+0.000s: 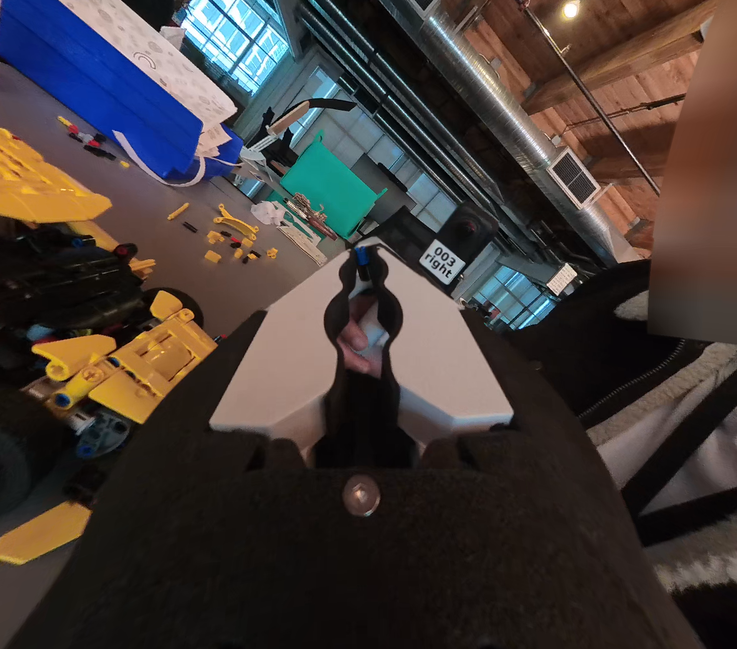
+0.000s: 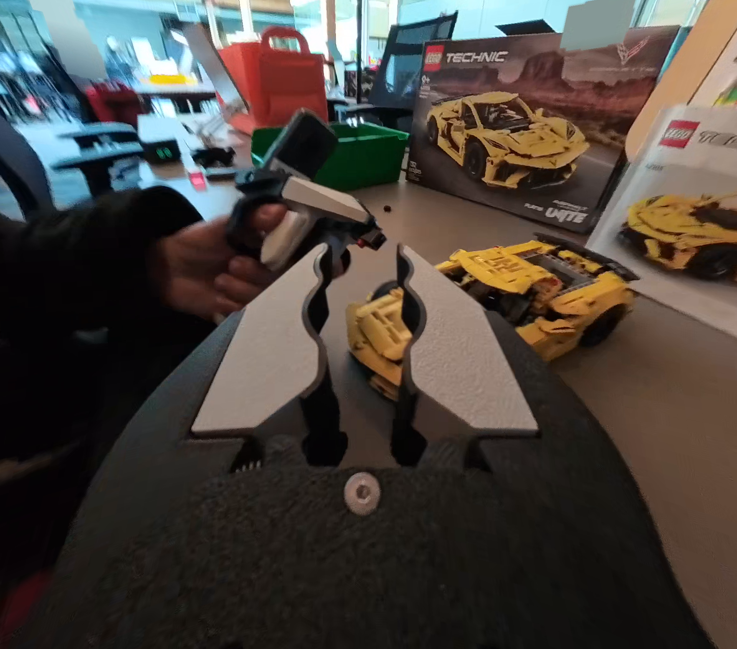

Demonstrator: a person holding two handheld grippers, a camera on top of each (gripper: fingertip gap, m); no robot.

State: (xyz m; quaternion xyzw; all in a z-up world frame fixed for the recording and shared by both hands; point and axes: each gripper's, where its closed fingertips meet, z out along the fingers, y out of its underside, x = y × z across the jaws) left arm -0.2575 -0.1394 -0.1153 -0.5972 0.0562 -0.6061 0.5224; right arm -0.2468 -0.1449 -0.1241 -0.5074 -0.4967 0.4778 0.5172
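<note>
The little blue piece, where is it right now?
In the left wrist view the little blue piece is pinched at the tips of the left gripper, held up in the air to the right of the yellow toy car on the grey table.

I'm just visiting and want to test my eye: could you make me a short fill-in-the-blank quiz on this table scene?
1. The left gripper is shut on a small black pin with a ___ end.
2. The right gripper stands ___, holding nothing.
3. The toy car on the grey table is ___.

Missing words: blue; open; yellow.
</note>
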